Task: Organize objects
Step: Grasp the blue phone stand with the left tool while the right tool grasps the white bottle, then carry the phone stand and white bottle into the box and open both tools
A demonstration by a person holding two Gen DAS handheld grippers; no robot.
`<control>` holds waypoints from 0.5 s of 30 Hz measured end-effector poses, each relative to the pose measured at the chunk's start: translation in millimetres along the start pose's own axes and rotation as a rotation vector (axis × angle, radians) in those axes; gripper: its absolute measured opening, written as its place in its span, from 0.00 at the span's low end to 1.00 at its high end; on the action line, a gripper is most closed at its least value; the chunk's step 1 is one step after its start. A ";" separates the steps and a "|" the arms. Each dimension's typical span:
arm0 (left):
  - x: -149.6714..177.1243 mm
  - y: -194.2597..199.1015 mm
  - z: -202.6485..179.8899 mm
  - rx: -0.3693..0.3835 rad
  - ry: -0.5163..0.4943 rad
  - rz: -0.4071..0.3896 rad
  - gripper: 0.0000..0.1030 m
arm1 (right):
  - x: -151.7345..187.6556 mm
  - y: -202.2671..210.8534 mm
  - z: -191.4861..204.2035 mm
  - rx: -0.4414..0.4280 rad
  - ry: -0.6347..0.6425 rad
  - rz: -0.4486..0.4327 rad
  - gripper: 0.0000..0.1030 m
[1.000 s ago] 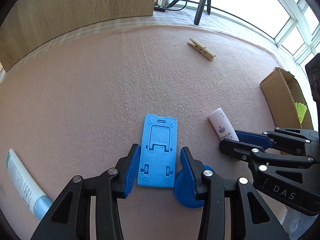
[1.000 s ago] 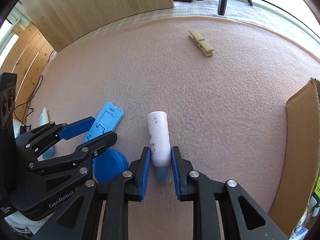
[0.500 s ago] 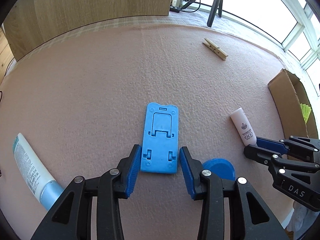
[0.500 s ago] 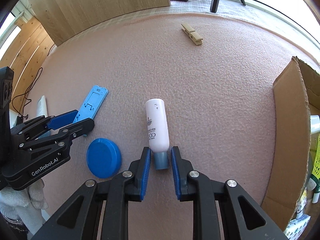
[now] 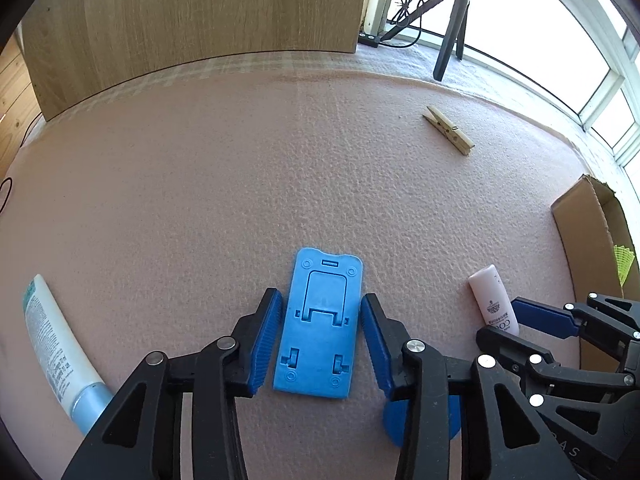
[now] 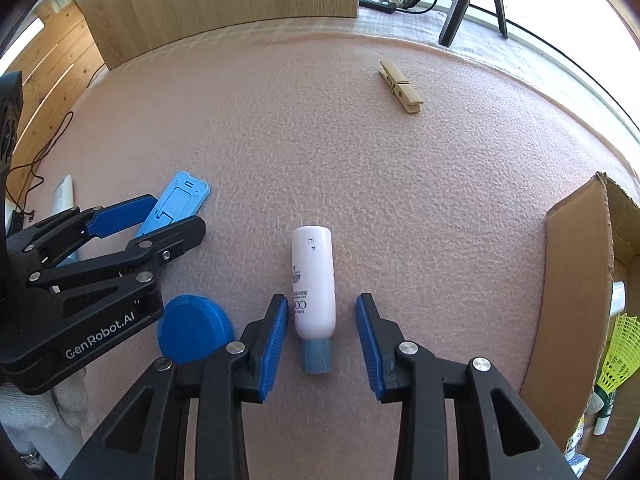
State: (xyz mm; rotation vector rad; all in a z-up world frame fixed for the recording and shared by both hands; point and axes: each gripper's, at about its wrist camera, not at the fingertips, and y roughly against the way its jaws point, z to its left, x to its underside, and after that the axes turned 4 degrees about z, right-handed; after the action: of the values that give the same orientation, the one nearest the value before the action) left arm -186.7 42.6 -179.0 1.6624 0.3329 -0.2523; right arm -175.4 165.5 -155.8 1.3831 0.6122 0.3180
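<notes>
While both grippers sit low over the pink mat point(image 5: 200, 200), this is the layout:

Left gripper point(image 5: 322, 338): fingers spread apart, one on each side of the stand, small gaps showing, not touching it.
Stand point(image 5: 320, 332): blue, flat on the mat, lying lengthwise between the left fingers.
Right gripper point(image 6: 322, 340): fingers wide apart, flanking the bottle's cap end with clear gaps.
Bottle point(image 6: 313, 284): white with a grey-blue cap, lying on the mat, cap toward the gripper.
Lid point(image 6: 195, 328): blue disc, flat on the mat between the two grippers.
Tube point(image 5: 56, 348): white with a pale blue cap, lying at the far left.
Clothespin point(image 6: 401, 87): wooden, well beyond the bottle.
Box point(image 6: 576, 280): cardboard, open, at the right edge, a yellow shuttlecock point(image 6: 618, 354) inside.
</notes>
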 end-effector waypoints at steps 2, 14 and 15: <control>-0.4 1.0 8.2 0.041 0.030 -0.001 0.38 | -0.3 -1.2 3.1 0.028 0.008 0.007 0.27; 11.5 10.6 17.1 0.033 0.051 -0.002 0.38 | -0.4 1.3 3.3 0.064 0.041 0.013 0.18; 12.7 11.4 18.0 0.034 0.053 -0.004 0.38 | 0.2 1.6 2.1 0.060 0.038 0.011 0.18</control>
State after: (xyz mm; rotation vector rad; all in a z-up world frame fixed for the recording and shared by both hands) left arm -170.3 24.6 -175.0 1.7046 0.3733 -0.2180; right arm -173.8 164.2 -154.1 1.4409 0.6502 0.3379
